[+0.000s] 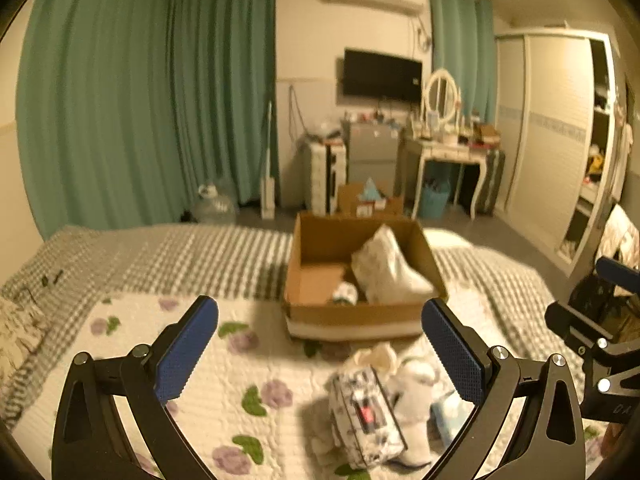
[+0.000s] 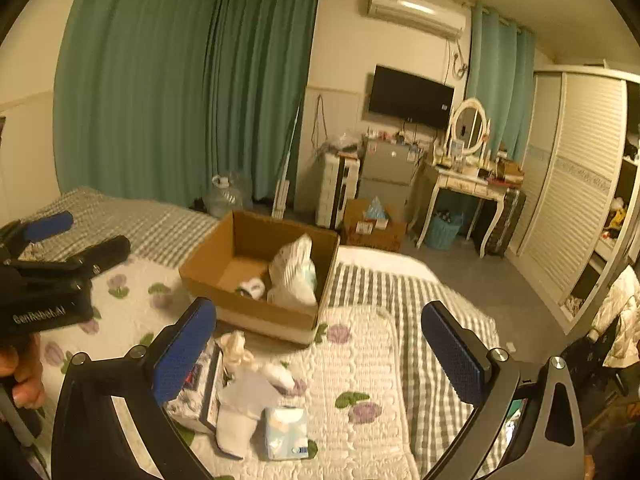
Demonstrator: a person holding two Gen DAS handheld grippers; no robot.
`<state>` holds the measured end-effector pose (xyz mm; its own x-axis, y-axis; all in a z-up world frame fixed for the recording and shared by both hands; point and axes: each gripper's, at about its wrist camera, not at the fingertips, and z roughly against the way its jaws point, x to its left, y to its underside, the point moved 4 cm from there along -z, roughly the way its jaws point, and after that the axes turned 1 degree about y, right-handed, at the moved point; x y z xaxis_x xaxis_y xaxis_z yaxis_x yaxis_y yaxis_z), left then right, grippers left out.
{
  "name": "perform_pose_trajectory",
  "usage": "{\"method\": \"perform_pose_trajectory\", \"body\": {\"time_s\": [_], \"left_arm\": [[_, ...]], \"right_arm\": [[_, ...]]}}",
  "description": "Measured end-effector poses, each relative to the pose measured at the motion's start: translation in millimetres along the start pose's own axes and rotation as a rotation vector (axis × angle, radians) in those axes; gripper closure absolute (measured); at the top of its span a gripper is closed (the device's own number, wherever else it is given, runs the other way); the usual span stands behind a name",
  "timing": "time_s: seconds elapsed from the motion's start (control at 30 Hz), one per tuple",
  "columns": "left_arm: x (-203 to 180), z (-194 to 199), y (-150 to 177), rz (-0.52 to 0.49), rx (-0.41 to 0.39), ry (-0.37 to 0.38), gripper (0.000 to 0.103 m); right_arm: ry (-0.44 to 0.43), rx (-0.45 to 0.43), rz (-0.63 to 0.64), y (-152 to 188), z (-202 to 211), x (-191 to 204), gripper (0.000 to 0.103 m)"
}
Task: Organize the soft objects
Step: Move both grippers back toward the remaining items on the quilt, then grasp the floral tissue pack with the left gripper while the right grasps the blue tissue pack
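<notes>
Nearest the lenses, a small heap of soft things lay on the floral quilt (image 2: 360, 364): a patterned tissue pack (image 1: 366, 416), a white sock (image 2: 240, 416), a cream cloth piece (image 2: 236, 346) and a pale blue tissue pack (image 2: 286, 432). The left gripper (image 1: 320, 344) hung above the heap with its blue pads spread wide and nothing between them; the right gripper (image 2: 318, 344) was equally wide and empty. At twelve o'clock from the heap sat the cardboard box (image 1: 360, 316), already holding a white pillow-like bundle (image 1: 386, 270) and a small rolled item (image 1: 345, 292), so the job looked partly done, with the heap left to move. Beyond the checked bedspread (image 1: 208, 252) stood teal curtains (image 1: 132, 100), a wall television (image 1: 382, 74), a vanity table (image 1: 448, 156) and a wardrobe (image 1: 552, 128).
</notes>
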<state>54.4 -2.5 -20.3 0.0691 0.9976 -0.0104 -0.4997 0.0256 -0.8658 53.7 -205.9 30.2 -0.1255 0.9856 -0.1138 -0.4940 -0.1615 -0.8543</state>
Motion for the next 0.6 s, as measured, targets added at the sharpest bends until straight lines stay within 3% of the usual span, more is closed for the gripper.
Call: {"method": "perform_pose_trajectory", "body": {"time_s": [0.3,0.6], "left_arm": [[-7,-56,46,-0.002,0.202,0.053,0.000],[-17,-87,82,0.001,0.349,0.098,0.000]], "right_arm": [[-0.032,0.232,0.033,56,-69,3,0.000],[-0.080,0.445,0.064,116,-117,10,0.000]]}}
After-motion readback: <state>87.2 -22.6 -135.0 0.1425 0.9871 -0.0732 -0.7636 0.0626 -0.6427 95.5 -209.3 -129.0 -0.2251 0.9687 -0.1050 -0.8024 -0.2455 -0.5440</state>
